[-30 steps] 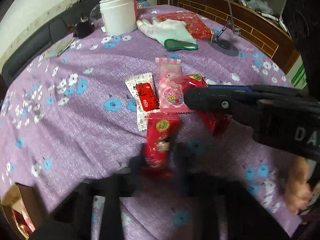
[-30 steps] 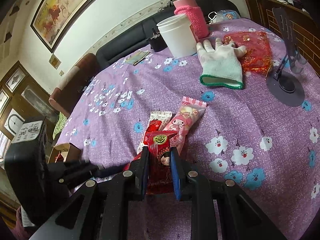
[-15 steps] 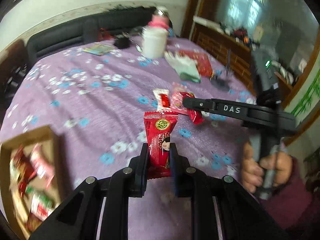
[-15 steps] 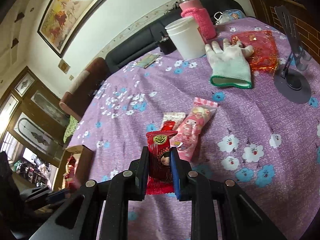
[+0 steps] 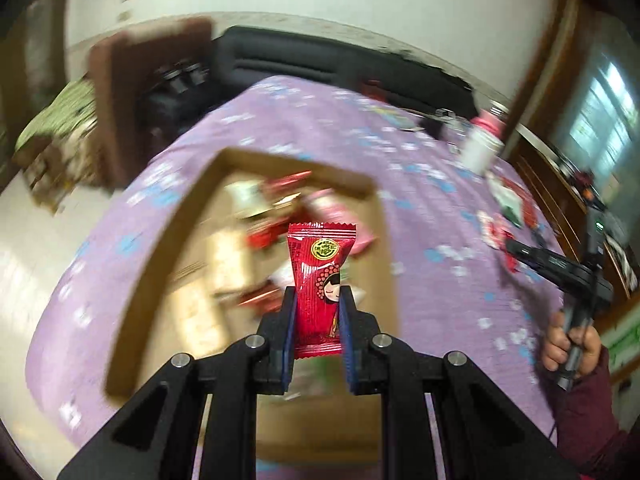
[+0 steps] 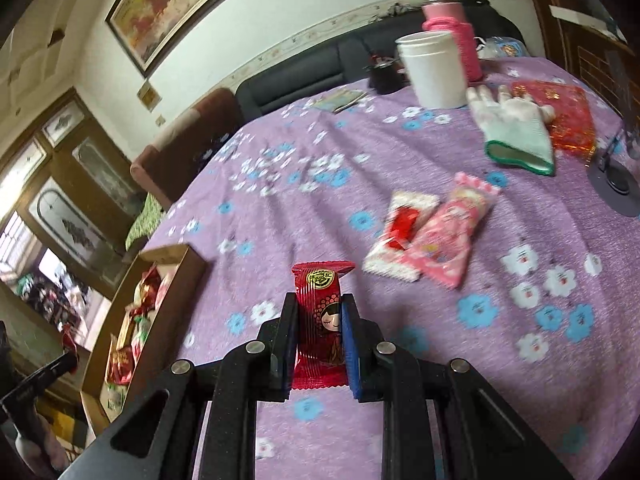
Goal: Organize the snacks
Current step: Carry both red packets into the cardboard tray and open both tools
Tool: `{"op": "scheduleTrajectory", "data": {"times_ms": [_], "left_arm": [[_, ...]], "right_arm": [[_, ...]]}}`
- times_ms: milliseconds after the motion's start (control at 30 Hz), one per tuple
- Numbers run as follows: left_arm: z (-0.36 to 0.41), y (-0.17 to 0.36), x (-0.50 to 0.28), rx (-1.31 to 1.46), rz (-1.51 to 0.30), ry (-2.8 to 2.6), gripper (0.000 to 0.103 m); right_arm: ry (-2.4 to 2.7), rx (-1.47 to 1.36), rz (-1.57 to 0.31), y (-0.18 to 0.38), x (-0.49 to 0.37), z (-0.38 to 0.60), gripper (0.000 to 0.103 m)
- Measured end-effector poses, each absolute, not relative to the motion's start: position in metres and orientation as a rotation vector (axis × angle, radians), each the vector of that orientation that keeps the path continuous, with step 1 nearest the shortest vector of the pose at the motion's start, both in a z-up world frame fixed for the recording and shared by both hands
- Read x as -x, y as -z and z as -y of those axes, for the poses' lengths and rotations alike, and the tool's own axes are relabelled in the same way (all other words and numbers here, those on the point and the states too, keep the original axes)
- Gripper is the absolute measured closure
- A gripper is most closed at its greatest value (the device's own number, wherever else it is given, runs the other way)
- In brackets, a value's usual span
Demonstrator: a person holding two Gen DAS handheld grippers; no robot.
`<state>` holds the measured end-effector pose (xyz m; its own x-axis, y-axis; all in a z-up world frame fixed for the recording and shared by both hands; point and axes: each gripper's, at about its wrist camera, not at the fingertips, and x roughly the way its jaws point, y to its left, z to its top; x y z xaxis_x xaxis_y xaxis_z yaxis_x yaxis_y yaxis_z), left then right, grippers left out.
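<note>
place: home living room | evidence: sofa [image 6: 304,76], framed painting [image 6: 172,8], floral tablecloth [image 6: 304,184]

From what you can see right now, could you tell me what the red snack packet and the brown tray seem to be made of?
The red snack packet with a cartoon girl, held in the left gripper, looks like glossy plastic film: shiny ridges, crimped zigzag ends. The brown open tray looks like matte cardboard: flat tan walls, raw folded edges, though blur leaves that uncertain.

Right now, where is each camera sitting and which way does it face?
Left wrist: on the left gripper, looking down along its jaws, shut on a red packet, at the cardboard box; the right hand shows at right.
Right wrist: on the right gripper, jaws shut on another red packet, facing across the purple tablecloth.
Shared: the box and tablecloth.
</note>
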<state>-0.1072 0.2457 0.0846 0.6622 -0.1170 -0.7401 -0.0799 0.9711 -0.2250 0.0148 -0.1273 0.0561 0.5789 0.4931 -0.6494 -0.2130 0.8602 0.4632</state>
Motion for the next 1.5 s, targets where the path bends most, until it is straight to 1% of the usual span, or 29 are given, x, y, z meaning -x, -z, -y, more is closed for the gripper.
{"op": "scheduleTrajectory", "data": {"times_ms": [200,400,667,733,767,800,833,867,900,967,1033,1100,1167,1200,1267,1400,1467,1500], "left_arm": [[-0.284,-0.061,0.119,0.292,-0.886,-0.053,0.085],[-0.294,-0.046,0.12,0.299,-0.906,-0.072,0.085],[-0.304,-0.034,0.124,0.312,-0.927,-0.113,0.085],[-0.305,-0.034,0.125,0.318,-0.924,-0.113,0.081],[-0.305,-0.035,0.126,0.321,-0.921,-0.111,0.076],[-0.305,-0.036,0.127,0.324,-0.914,-0.111,0.065],[-0.306,-0.039,0.13,0.326,-0.902,-0.114,0.058],[-0.306,-0.043,0.132,0.325,-0.887,-0.121,0.047],[-0.307,-0.048,0.135,0.322,-0.864,-0.133,0.038],[-0.308,-0.055,0.138,0.319,-0.837,-0.155,0.031],[-0.309,-0.062,0.141,0.31,-0.815,-0.179,0.029],[-0.307,-0.065,0.141,0.29,-0.808,-0.204,0.024],[-0.306,-0.067,0.142,0.271,-0.804,-0.233,0.022],[-0.305,-0.068,0.142,0.263,-0.803,-0.242,0.022],[-0.304,-0.068,0.142,0.258,-0.806,-0.25,0.022],[-0.301,-0.071,0.146,0.239,-0.798,-0.265,0.022],[-0.297,-0.074,0.147,0.217,-0.791,-0.271,0.022],[-0.294,-0.075,0.147,0.204,-0.789,-0.276,0.022]], "right_arm": [[-0.554,-0.287,-0.889,-0.071,0.015,0.064,0.081],[-0.711,-0.168,-0.917,-0.083,0.045,-0.018,0.081],[-0.839,-0.014,-0.95,-0.074,0.075,-0.104,0.08],[-0.846,0.006,-0.966,-0.069,0.076,-0.116,0.08],[-0.852,0.013,-0.977,-0.066,0.078,-0.122,0.08],[-0.854,0.019,-0.984,-0.063,0.078,-0.125,0.08],[-0.855,0.027,-0.992,-0.061,0.079,-0.129,0.08],[-0.857,0.032,-0.995,-0.058,0.082,-0.132,0.08],[-0.859,0.037,-0.999,-0.057,0.082,-0.135,0.08],[-0.864,0.051,-1.003,-0.054,0.085,-0.142,0.08],[-0.87,0.069,-1.005,-0.051,0.087,-0.149,0.08],[-0.883,0.081,-1.009,-0.048,0.09,-0.154,0.08],[-0.892,0.093,-1.003,-0.047,0.095,-0.159,0.078],[-0.895,0.095,-1.001,-0.048,0.096,-0.16,0.077],[-0.903,0.085,-0.995,-0.05,0.096,-0.159,0.07],[-0.881,0.075,-0.963,-0.059,0.098,-0.148,0.066],[-0.865,0.054,-0.954,-0.064,0.096,-0.139,0.061],[-0.86,0.042,-0.95,-0.066,0.096,-0.135,0.06]]}}
